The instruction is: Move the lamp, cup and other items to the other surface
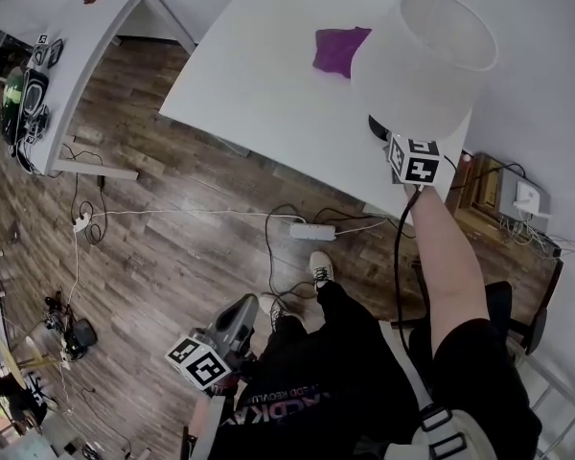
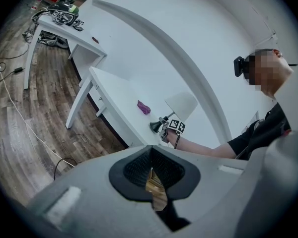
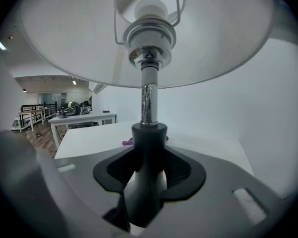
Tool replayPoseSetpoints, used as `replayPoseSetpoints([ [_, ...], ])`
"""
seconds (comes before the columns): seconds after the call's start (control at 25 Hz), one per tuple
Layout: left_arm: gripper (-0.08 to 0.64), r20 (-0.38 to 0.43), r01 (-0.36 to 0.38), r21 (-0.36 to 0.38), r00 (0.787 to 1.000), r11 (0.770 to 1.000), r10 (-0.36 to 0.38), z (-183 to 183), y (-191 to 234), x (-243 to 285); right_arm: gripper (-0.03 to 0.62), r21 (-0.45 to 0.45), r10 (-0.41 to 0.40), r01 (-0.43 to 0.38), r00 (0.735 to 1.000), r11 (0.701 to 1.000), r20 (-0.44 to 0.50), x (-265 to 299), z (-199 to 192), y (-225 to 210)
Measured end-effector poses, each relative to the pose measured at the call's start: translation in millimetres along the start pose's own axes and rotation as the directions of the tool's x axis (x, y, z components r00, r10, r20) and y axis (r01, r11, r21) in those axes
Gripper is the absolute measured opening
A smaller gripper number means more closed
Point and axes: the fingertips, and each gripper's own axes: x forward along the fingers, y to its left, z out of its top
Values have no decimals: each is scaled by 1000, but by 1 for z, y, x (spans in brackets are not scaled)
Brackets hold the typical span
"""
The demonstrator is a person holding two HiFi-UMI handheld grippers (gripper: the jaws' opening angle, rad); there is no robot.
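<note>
Lamp first — the right gripper [image 3: 149,168] clamps its jaws on the black neck of the white-shaded, chrome-stemmed lamp [image 3: 148,100] at the white table's [image 1: 259,84] near right, the left gripper [image 2: 152,176] hangs closed and empty; next comes an upright lift toward the far-left table [image 1: 88,38].

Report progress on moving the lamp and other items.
Done: nothing visibly moved. In hand: the right gripper grips the lamp by its dark stem at the white table. To do: the purple item lies on that table; no cup in view. The left gripper is shut, empty.

Black sleeve [image 1: 484,372], black trousers [image 1: 335,353], white shoes [image 1: 319,266]
</note>
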Motion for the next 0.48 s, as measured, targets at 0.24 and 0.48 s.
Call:
replayPoseSetpoints([
  [0.24, 3, -4, 32, 27, 999, 999, -32, 6, -2, -12, 153, -12, -3, 4, 999, 1000, 33, -19, 12, 5],
  [0.48, 3, -1, 60, 48, 998, 997, -60, 14, 1, -31, 153, 5, -37, 37, 996, 999, 76, -41, 32, 11],
])
